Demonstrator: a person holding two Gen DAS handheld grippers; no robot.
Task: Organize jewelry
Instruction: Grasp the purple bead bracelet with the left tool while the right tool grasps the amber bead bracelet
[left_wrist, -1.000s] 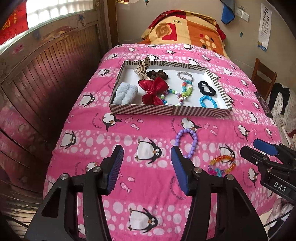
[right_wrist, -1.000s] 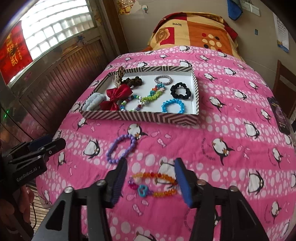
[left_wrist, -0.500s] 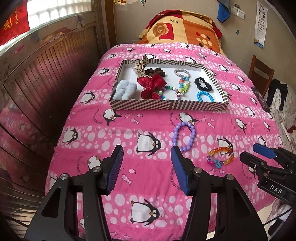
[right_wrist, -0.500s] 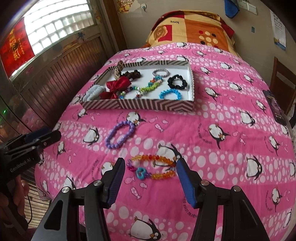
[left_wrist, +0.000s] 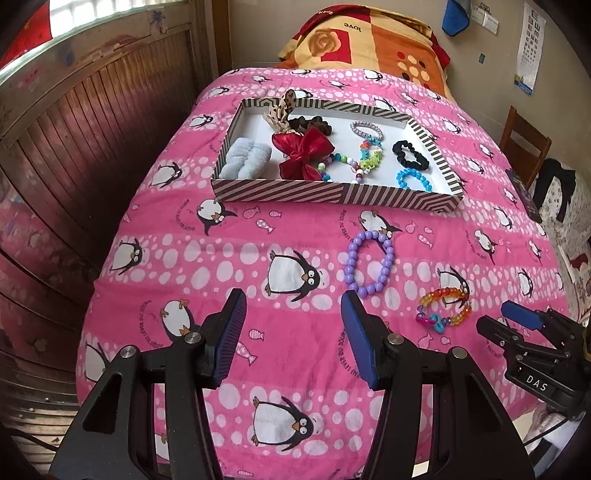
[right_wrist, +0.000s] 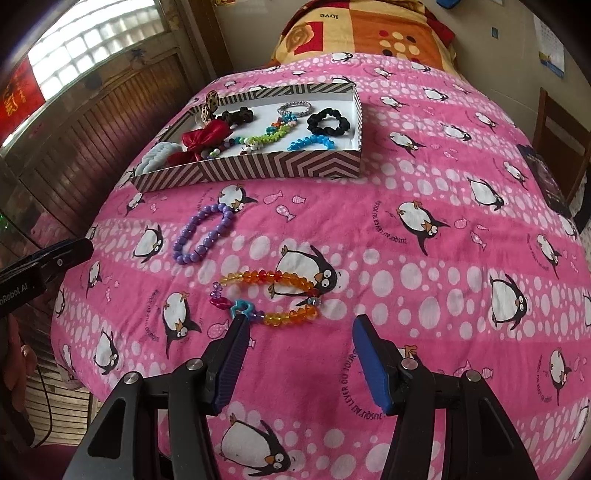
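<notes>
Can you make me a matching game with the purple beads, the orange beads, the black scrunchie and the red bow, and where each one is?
Things:
1. purple bead bracelet
2. orange bead bracelet
3. black scrunchie
4. red bow

Places:
A. in the striped box, near its right wall
B. on the blanket, just ahead of the open right claw
C. in the striped box, beside the pale blue fluffy thing
D. on the blanket, between the box and the orange beads

Pairs: 1-D, 2-B, 3-A, 4-C
</notes>
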